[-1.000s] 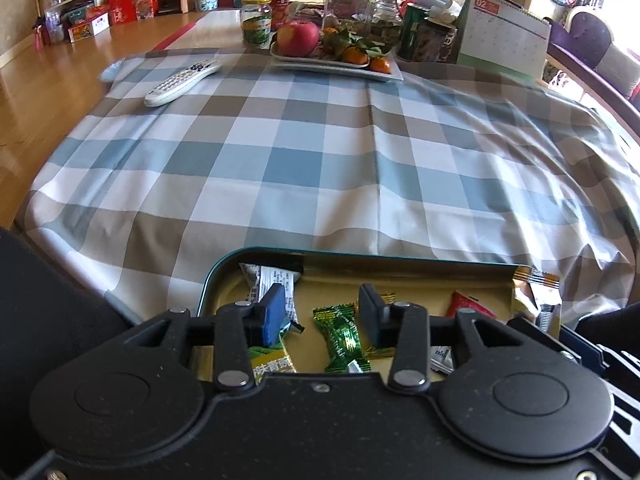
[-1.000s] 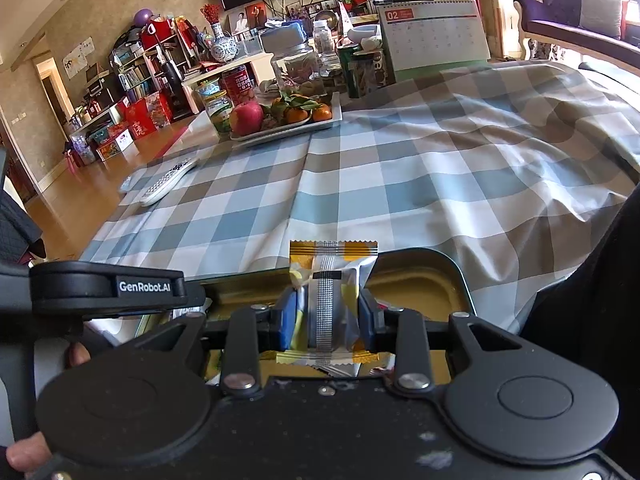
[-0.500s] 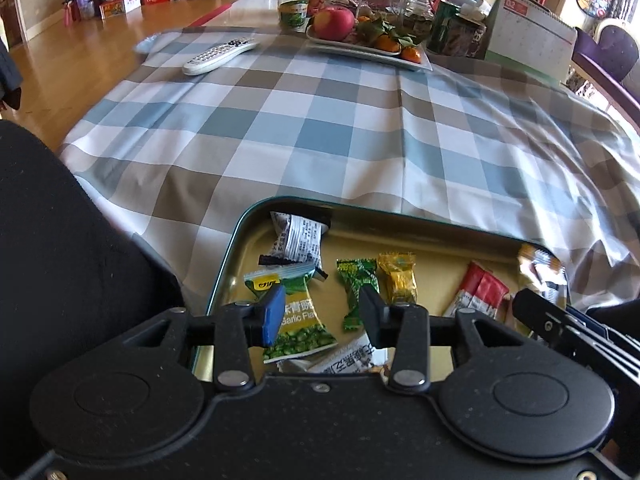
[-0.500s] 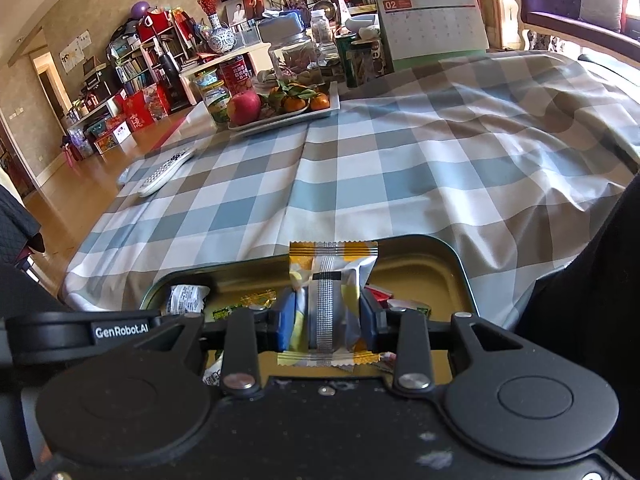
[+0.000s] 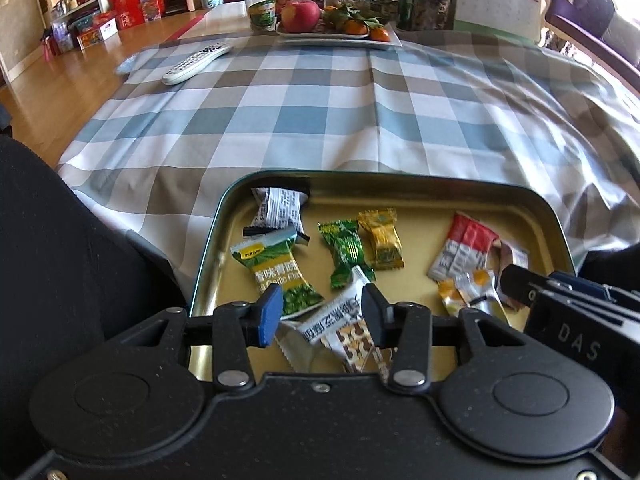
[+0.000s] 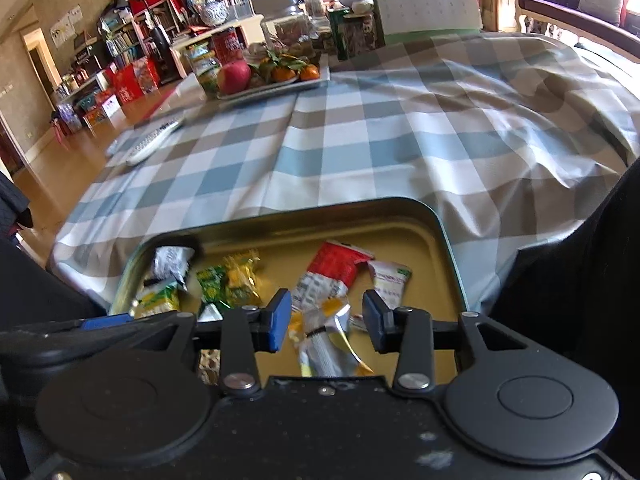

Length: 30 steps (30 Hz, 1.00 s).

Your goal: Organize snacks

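Note:
A green-rimmed tin [image 5: 400,179] with a gold inside lies at the near edge of the checked cloth and holds several wrapped snacks. Among them are a green pea packet [image 5: 280,276], a green candy [image 5: 344,250], a gold candy [image 5: 382,240] and a red-and-white packet [image 5: 464,248]. My left gripper [image 5: 322,308] hovers open over a white nut packet [image 5: 340,326], its jaws widening slightly and not pressing it. My right gripper [image 6: 326,320] is opening. A yellow-and-silver packet [image 6: 324,332] lies loose between its pads inside the tin [image 6: 320,205], touching neither pad.
Farther back on the cloth lie a white remote [image 5: 196,62] and a plate [image 5: 394,43] of an apple and tangerines, with jars and a desk calendar [image 5: 496,4] behind. A person's dark clothing [image 5: 60,260] fills the near left and right.
The right gripper's jaws have spread and released the yellow-and-silver packet, which has dropped and tilted into the tin. The left gripper has drawn back, so more of the tin shows.

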Each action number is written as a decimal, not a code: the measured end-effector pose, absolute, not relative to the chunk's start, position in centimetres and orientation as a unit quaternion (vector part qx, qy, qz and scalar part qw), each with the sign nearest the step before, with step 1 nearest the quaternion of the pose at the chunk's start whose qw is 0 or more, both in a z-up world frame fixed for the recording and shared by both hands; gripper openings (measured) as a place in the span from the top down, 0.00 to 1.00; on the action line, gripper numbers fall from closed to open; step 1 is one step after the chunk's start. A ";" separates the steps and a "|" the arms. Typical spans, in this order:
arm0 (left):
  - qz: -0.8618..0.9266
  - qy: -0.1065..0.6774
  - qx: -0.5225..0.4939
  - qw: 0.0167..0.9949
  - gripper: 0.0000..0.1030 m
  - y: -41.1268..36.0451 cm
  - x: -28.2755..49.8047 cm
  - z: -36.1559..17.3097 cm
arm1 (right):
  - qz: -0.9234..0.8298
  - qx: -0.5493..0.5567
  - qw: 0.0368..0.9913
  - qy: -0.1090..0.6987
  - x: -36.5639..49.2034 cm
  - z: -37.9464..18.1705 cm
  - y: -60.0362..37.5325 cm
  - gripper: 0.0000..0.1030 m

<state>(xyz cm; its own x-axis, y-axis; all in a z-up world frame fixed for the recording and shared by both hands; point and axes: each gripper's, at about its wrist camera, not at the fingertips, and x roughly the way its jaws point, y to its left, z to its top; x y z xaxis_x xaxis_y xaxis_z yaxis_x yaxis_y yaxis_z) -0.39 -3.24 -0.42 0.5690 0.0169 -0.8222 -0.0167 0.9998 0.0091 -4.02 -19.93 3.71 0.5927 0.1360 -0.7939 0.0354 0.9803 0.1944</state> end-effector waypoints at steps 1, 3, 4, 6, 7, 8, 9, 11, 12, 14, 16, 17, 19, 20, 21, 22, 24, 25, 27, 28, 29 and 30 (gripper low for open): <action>0.009 0.463 0.005 0.886 0.49 -3.4 -0.5 -0.4 | 0.027 0.093 0.887 0.452 -4.2 3.7 -20.0 0.59; 0.009 0.458 0.016 0.889 0.49 -3.7 -0.7 -0.3 | 0.025 0.092 0.884 0.457 -4.3 3.6 -20.1 0.59; 0.010 0.456 0.023 0.890 0.49 -3.9 -0.7 -0.3 | 0.023 0.092 0.882 0.462 -4.3 3.6 -20.2 0.59; 0.011 0.453 0.031 0.891 0.49 -4.0 -0.9 -0.3 | 0.019 0.094 0.877 0.471 -4.4 3.4 -20.3 0.59; 0.010 0.453 0.034 0.891 0.49 -4.1 -0.9 -0.3 | 0.017 0.095 0.874 0.475 -4.5 3.3 -20.4 0.59; 0.009 0.454 0.035 0.891 0.49 -4.1 -0.9 -0.4 | 0.016 0.096 0.873 0.479 -4.5 3.3 -20.5 0.59; 0.007 0.455 0.036 0.890 0.49 -4.1 -0.9 -0.4 | 0.015 0.096 0.872 0.480 -4.6 3.3 -20.5 0.59; 0.005 0.457 0.034 0.889 0.49 -4.0 -0.9 -0.4 | 0.013 0.094 0.870 0.483 -4.8 3.2 -20.5 0.59; 0.004 0.458 0.031 0.888 0.49 -3.8 -0.9 -0.4 | 0.014 0.093 0.870 0.483 -4.9 3.3 -20.6 0.59; 0.005 0.461 0.027 0.887 0.49 -3.6 -0.8 -0.5 | 0.014 0.091 0.871 0.483 -5.3 3.3 -20.5 0.59; 0.006 0.462 0.024 0.886 0.49 -3.5 -0.8 -0.5 | 0.015 0.089 0.872 0.481 -5.4 3.3 -20.5 0.59; 0.006 0.463 0.024 0.886 0.49 -3.5 -0.8 -0.5 | 0.015 0.089 0.872 0.481 -5.5 3.3 -20.5 0.59; 0.006 0.464 0.025 0.886 0.49 -3.6 -0.7 -0.5 | 0.015 0.089 0.872 0.480 -5.4 3.3 -20.5 0.59; 0.006 0.463 0.026 0.886 0.49 -3.7 -0.7 -0.5 | 0.014 0.090 0.872 0.481 -5.3 3.2 -20.5 0.59; 0.007 0.463 0.028 0.886 0.49 -3.7 -0.8 -0.6 | 0.014 0.090 0.872 0.481 -5.3 3.2 -20.5 0.58; 0.007 0.463 0.029 0.886 0.49 -3.7 -0.7 -0.6 | 0.013 0.090 0.872 0.480 -5.3 3.2 -20.4 0.58; 0.009 0.464 0.029 0.885 0.49 -3.7 -0.8 -0.7 | 0.013 0.092 0.872 0.481 -5.3 3.2 -20.5 0.58; 0.009 0.465 0.027 0.885 0.49 -3.7 -0.7 -0.7 | 0.013 0.093 0.872 0.481 -5.3 3.2 -20.5 0.58; 0.009 0.468 0.023 0.884 0.49 -3.6 -0.7 -0.8 | 0.013 0.096 0.871 0.481 -5.2 3.2 -20.5 0.58; 0.010 0.468 0.020 0.883 0.49 -3.5 -0.7 -0.8 | 0.012 0.095 0.872 0.481 -5.2 3.1 -20.4 0.58; 0.010 0.468 0.018 0.883 0.49 -3.4 -0.7 -0.8 | 0.012 0.094 0.872 0.481 -5.2 3.1 -20.4 0.58; 0.010 0.469 0.015 0.883 0.49 -3.3 -0.6 -0.8 | 0.012 0.093 0.872 0.481 -5.1 3.1 -20.3 0.58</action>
